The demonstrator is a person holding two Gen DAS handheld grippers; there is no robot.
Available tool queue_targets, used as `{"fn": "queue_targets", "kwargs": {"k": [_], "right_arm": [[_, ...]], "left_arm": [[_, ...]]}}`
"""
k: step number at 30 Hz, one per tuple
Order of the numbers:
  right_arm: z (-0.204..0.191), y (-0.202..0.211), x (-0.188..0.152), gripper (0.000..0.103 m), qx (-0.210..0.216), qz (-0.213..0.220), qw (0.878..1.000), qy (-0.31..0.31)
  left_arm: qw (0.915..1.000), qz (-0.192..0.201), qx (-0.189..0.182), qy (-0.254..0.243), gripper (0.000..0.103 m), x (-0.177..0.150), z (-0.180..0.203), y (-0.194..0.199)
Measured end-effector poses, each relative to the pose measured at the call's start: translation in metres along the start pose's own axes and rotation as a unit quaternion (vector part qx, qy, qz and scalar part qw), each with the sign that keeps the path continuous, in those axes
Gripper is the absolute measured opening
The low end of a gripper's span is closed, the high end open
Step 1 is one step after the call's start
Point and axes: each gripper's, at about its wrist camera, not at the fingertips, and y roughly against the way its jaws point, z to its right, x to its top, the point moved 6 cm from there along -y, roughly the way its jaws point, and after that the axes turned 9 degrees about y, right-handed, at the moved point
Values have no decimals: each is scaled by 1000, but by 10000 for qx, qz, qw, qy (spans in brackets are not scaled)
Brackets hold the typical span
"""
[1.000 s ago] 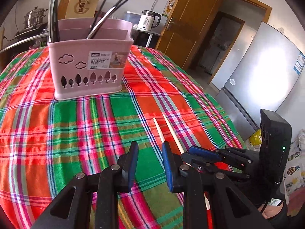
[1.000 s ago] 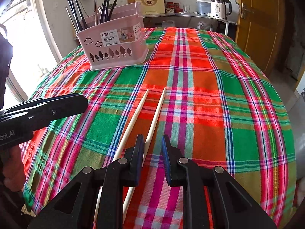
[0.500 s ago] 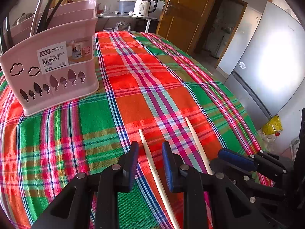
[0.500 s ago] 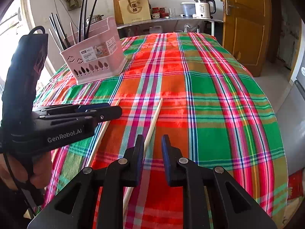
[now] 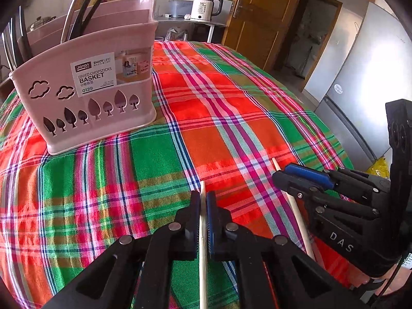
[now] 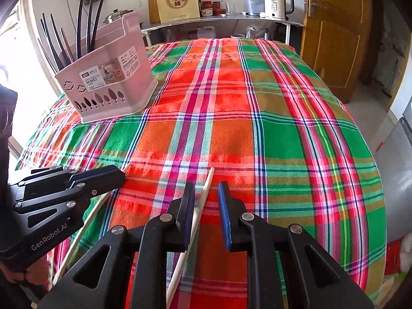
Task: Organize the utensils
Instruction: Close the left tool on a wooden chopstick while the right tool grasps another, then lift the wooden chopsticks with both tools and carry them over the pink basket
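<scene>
Left gripper (image 5: 203, 200) has just closed, jaws now pinched on one pale chopstick (image 5: 203, 234) lying on the plaid tablecloth (image 5: 219, 108). Right gripper (image 6: 204, 198) narrow, jaws straddling the second chopstick (image 6: 203, 195) without pressing it. Pink chopstick basket (image 5: 103, 97) sits farther back on the cloth with dark utensils (image 6: 87, 18) upright inside. Behind: shelf with white kettle (image 6: 276, 2), wooden door (image 6: 332, 33), fridge (image 5: 365, 85).
</scene>
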Motion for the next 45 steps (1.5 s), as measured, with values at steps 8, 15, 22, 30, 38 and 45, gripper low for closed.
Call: {"fn": "queue_targets", "kwargs": {"k": [8, 15, 22, 30, 38, 45], "right_arm": [[-2, -3, 5, 7, 93, -76, 9999, 15], [-11, 16, 14, 6, 345, 250, 9991, -34], [-18, 60, 40, 5, 399, 852, 9956, 26], [-28, 114, 67, 5, 341, 1517, 9876, 223], [-33, 149, 85, 5, 297, 1964, 9795, 331], [-42, 157, 87, 5, 319, 2033, 9776, 429]], "left_arm": [[9999, -101, 43, -57, 5, 1, -3, 3], [9999, -2, -29, -119, 5, 7, -2, 18], [9985, 440, -228, -215, 5, 26, 3, 66], [9923, 1112, -453, -320, 5, 55, 8, 137], [9870, 1484, -488, -381, 4, 66, 6, 178], [9856, 1575, -489, -371, 4, 67, 2, 192]]}}
